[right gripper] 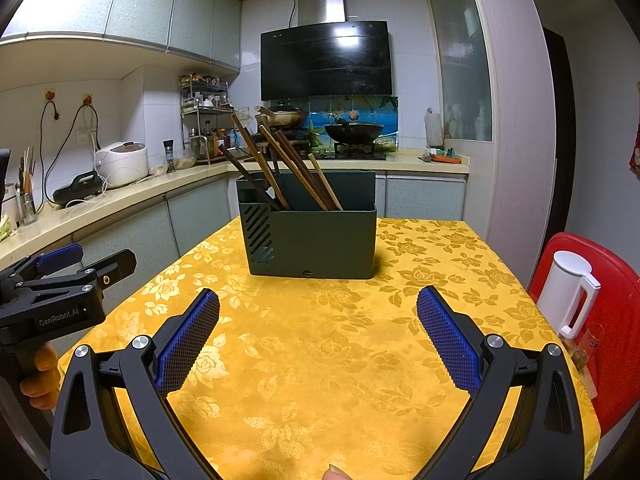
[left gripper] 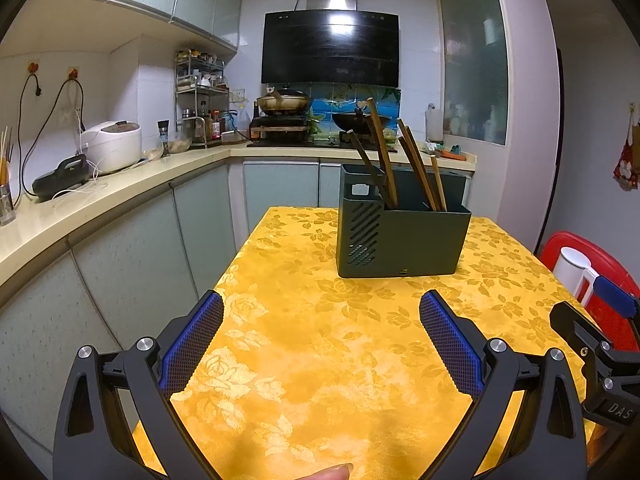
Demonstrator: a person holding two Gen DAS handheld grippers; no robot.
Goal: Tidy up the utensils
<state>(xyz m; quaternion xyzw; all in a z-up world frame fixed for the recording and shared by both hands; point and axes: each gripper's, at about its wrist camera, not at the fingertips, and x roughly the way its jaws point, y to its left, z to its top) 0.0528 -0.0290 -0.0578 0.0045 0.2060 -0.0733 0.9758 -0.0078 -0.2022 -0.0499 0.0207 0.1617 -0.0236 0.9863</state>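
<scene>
Left tool (left gripper: 320, 316) and right tool (right gripper: 318, 312) both spread wide, empty, above yellow tabletop (right gripper: 320, 360). Chopsticks (right gripper: 280, 168) lean inside dark holder (right gripper: 316, 240), mid-tabletop ahead.

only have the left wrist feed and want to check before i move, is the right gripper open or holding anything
observer: Open. The right gripper has its jaws spread wide, nothing between them, above the yellow tablecloth.
operator: whats the white thing half hidden at my right edge
observer: A white kettle with a side handle, standing on a red surface beside the table, apart from the utensil holder.
operator: anything at the far left of your view
observer: The left gripper, with a hand wrapped around its grip.
</scene>
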